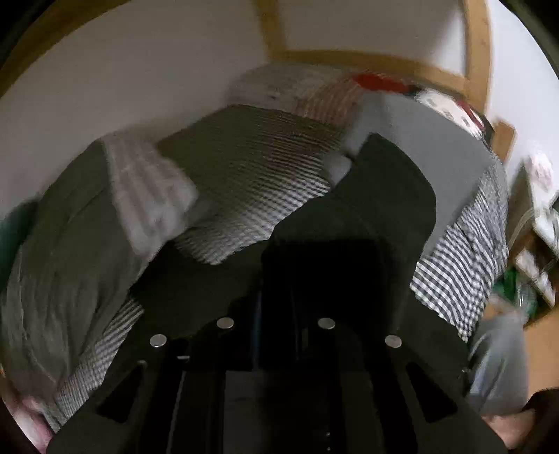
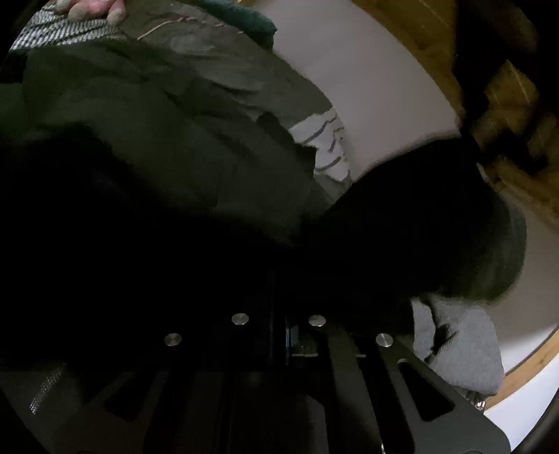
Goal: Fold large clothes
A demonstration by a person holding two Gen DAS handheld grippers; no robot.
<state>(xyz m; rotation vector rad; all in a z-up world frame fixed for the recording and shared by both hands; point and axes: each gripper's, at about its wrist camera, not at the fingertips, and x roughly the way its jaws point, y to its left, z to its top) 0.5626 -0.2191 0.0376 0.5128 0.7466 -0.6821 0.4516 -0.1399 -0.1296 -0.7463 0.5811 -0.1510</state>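
Pinching dark cloth, both grippers' jaws look clamped narrow, left gripper (image 1: 323,223) and right gripper (image 2: 297,241), probably dragging the olive garment (image 2: 181,115) over for a fold.

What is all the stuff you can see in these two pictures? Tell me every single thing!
olive green garment: one, dark olive, spread over the bed, filling the right wrist view.
checked bedcover: one, black and white, under the clothes.
striped cloth: one, white with grey stripes, lying on the olive green garment.
grey cloth: one, plain grey, far right of the bed.
red-striped cloth: one, red and white, at the far end.
wooden frame: light brown, against the white wall.
hand: one, bare fingers at the top of the right wrist view.
left gripper: black, shut.
right gripper: black, shut, too dark to see what it holds.
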